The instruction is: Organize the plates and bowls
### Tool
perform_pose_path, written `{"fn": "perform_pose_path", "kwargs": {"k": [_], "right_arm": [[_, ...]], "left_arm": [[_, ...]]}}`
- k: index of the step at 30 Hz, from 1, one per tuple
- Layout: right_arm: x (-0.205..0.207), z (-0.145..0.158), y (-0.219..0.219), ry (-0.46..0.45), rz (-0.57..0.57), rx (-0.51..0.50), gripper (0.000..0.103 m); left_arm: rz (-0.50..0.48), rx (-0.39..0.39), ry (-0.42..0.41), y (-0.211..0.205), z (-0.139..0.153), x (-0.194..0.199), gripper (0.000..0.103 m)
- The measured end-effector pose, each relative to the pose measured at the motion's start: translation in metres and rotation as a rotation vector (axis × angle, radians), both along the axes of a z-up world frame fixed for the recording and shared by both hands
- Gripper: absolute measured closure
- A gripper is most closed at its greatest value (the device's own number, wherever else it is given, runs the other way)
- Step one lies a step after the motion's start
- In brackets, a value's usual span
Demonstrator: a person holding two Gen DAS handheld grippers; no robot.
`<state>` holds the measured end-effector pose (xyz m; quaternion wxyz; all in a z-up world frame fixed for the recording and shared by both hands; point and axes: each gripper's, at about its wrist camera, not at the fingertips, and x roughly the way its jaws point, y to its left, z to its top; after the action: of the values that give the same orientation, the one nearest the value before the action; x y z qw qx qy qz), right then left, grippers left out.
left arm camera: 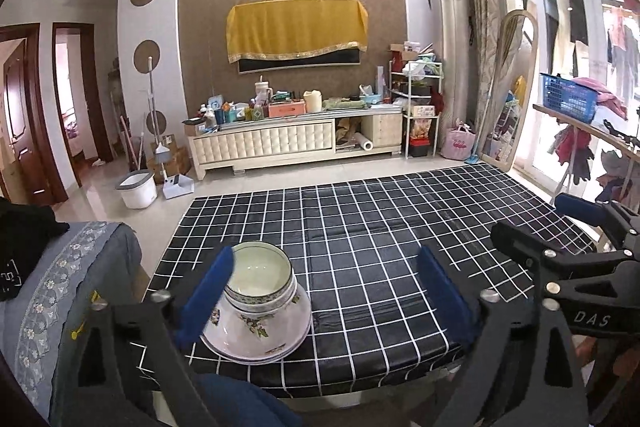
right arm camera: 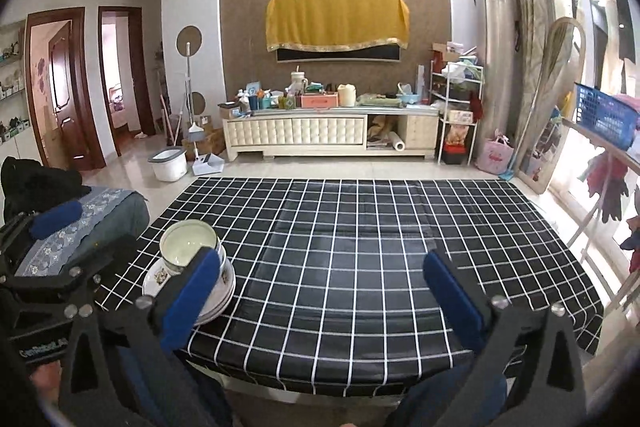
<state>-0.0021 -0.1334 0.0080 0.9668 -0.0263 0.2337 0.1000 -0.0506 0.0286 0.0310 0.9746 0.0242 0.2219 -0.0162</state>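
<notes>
A stack of dishes stands at the near left of the black checked table (left arm camera: pixel 380 227): white floral plates (left arm camera: pixel 280 347) at the bottom, a larger floral bowl on them, and small green-rimmed bowls (left arm camera: pixel 260 275) nested on top. My left gripper (left arm camera: pixel 324 291) is open and empty; its left finger is just beside the stack, apart from it. In the right wrist view the stack (right arm camera: pixel 188 247) is at the left, partly hidden by my right gripper's left finger. My right gripper (right arm camera: pixel 320 295) is open and empty above the table's near edge (right arm camera: pixel 360 367). The right gripper also shows in the left wrist view (left arm camera: pixel 580 227).
A grey patterned sofa arm (left arm camera: pixel 60 287) with a black cloth lies left of the table. Across the tiled floor stand a cluttered TV cabinet (left arm camera: pixel 296 135), a white bucket (left arm camera: pixel 138 189) and a dustpan. A drying rack with clothes and a blue basket (left arm camera: pixel 568 99) is at the right.
</notes>
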Motion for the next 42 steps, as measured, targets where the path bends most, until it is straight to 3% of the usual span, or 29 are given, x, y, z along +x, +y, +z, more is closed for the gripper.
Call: {"fn": "perform_pose_path", "kwargs": {"k": [3, 12, 42], "right_arm": [[-0.006, -0.006, -0.001, 0.001, -0.003, -0.004, 0.000], [-0.025, -0.011, -0.008, -0.023, 0.004, 0.024, 0.000], [-0.029, -0.012, -0.010, -0.020, 0.059, 0.030, 0.000]], "left_arm": [[0.005, 0.021, -0.010, -0.002, -0.003, -0.005, 0.000], [0.028, 0.028, -0.015, -0.002, -0.013, -0.021, 0.000], [0.036, 0.006, -0.007, 0.001, -0.013, -0.036, 0.000]]}}
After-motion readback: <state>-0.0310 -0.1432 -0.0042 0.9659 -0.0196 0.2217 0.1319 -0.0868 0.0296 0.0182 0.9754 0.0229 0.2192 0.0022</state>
